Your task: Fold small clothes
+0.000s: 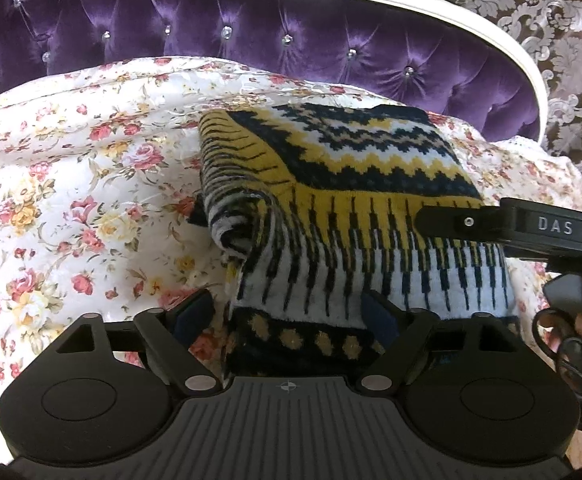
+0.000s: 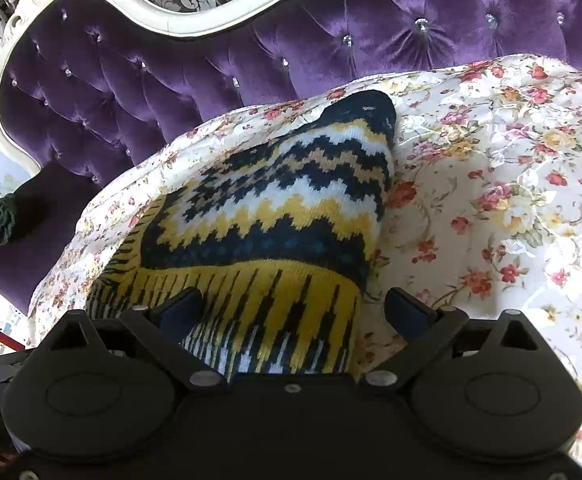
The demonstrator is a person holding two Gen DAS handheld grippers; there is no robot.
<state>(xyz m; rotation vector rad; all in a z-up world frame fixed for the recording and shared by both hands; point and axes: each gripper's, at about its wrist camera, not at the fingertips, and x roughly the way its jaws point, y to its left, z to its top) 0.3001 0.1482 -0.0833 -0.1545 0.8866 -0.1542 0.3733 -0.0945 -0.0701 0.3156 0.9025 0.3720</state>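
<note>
While my left gripper (image 1: pixel 287 312) and right gripper (image 2: pixel 295 312) stood apart over the folded sweater (image 1: pixel 355 184), flattening seemingly remained.

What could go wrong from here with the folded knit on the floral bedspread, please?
1. The rolled flap at the side of the patterned knit garment looks loose and could unroll, spoiling the fold.
2. The left gripper and right gripper both stand open astride its edge, so closing may pinch only one layer.
3. The floral bedspread is soft and wrinkled; the fingers could snag it too.
</note>
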